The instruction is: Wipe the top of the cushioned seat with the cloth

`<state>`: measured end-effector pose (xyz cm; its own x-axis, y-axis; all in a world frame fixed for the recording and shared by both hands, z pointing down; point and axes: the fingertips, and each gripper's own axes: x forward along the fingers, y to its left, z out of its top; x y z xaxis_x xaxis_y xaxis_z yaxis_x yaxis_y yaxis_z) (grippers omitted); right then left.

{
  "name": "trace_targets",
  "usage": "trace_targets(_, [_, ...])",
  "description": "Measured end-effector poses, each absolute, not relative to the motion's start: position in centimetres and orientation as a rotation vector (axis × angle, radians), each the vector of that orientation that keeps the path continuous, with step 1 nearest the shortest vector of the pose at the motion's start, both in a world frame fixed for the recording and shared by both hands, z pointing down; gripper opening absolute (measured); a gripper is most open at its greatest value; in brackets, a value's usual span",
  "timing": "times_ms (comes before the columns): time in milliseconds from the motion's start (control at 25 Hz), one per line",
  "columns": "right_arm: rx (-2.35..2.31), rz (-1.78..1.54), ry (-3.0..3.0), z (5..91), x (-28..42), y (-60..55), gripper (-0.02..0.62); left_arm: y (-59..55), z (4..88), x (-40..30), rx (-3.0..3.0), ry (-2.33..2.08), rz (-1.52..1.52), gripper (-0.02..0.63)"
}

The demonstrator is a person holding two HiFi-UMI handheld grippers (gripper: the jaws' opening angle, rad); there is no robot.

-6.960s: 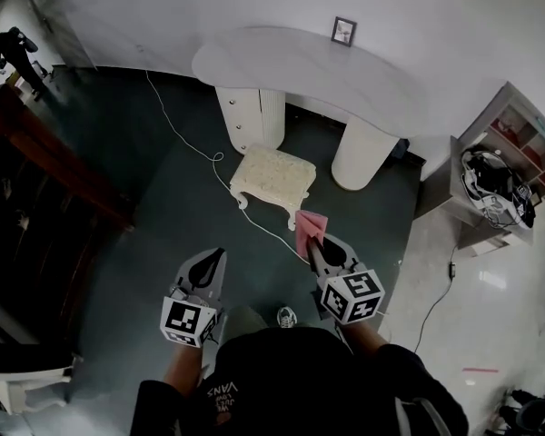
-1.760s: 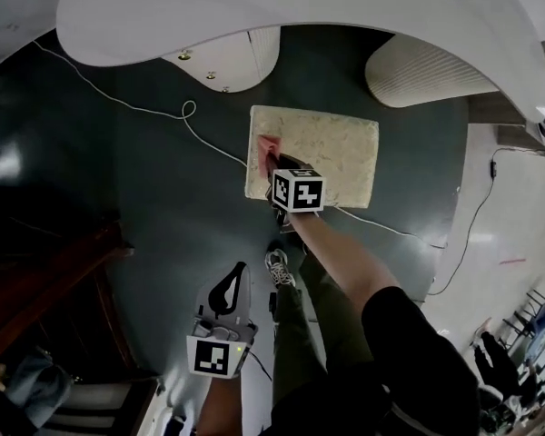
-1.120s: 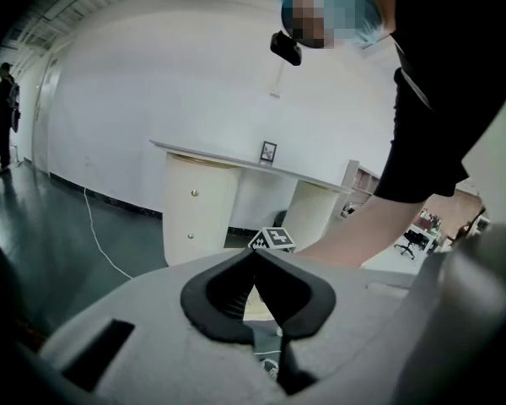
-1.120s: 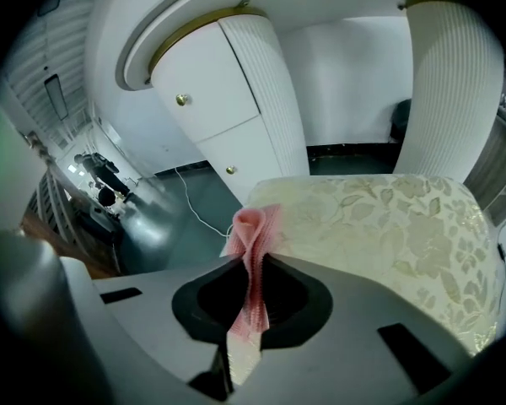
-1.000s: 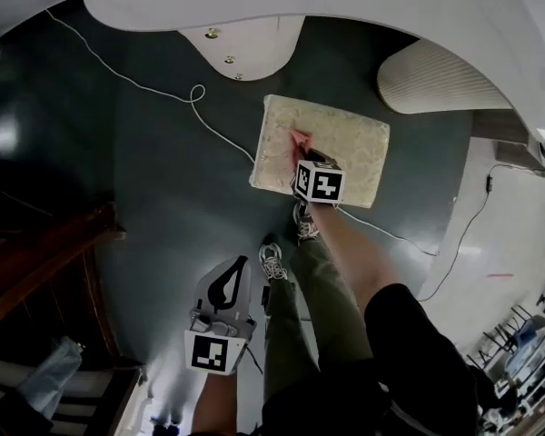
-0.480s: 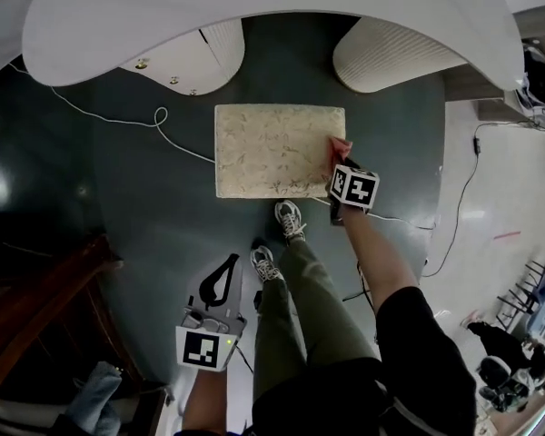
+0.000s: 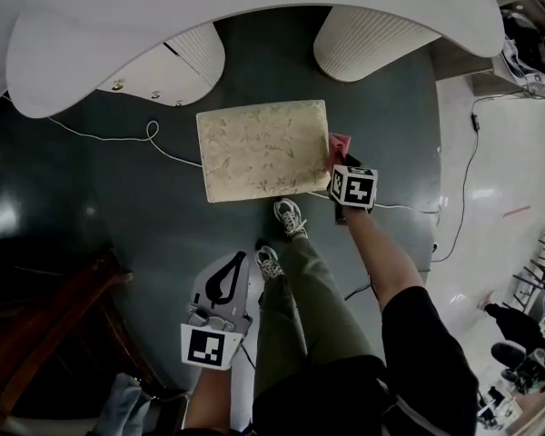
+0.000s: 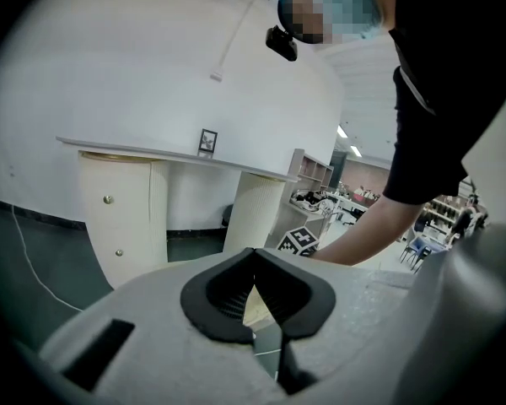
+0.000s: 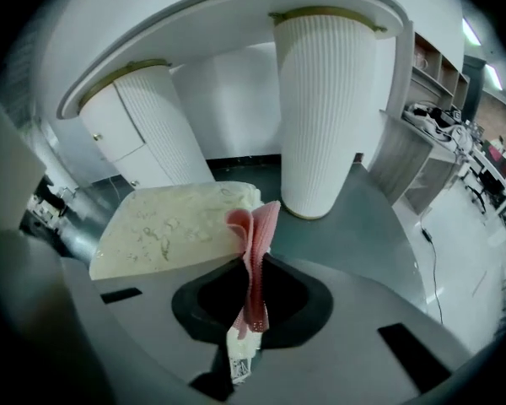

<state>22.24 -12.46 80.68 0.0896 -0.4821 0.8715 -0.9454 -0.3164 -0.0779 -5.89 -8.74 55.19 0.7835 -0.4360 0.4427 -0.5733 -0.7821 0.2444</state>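
Head view: cream rectangular cushioned seat (image 7: pixel 262 148), leaf-patterned fabric, flat top, on dark glossy green-grey floor (image 7: pixel 118 216). At seat's right edge: pink ribbed cloth (image 7: pixel 339 143), folded, upright, pinched by right gripper (image 7: pixel 341 155); contact with seat not clear. Right gripper view: jaws clamped tight on cloth (image 9: pixel 255 251), white tag (image 9: pixel 240 357) below, seat corner (image 9: pixel 173 226) just behind. Low beside person's leg (image 7: pixel 309 289), well apart from seat: left gripper (image 7: pixel 237 260), jaws tip to tip, nothing between. Overhanging seat's far side: white curved desk top (image 7: pixel 209 16) on two fluted white pedestals (image 7: pixel 368 39). Along floor: thin white cable (image 7: pixel 154 143). At right: pale tiles (image 7: pixel 490 171)
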Motion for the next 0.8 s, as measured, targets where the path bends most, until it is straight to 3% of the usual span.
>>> trace_targets(520, [1.5,1.238,-1.936,78.3,-4.5,-18.5,0.026,-8.0,54.7,-12.9,2.512,-0.99,0.496,0.017])
trace_targets(800, [1.359,1.209,-1.947,80.9,-12.5,-20.0,0.026,-7.1,55.2,-18.3,2.4,-1.162,0.48,0.017])
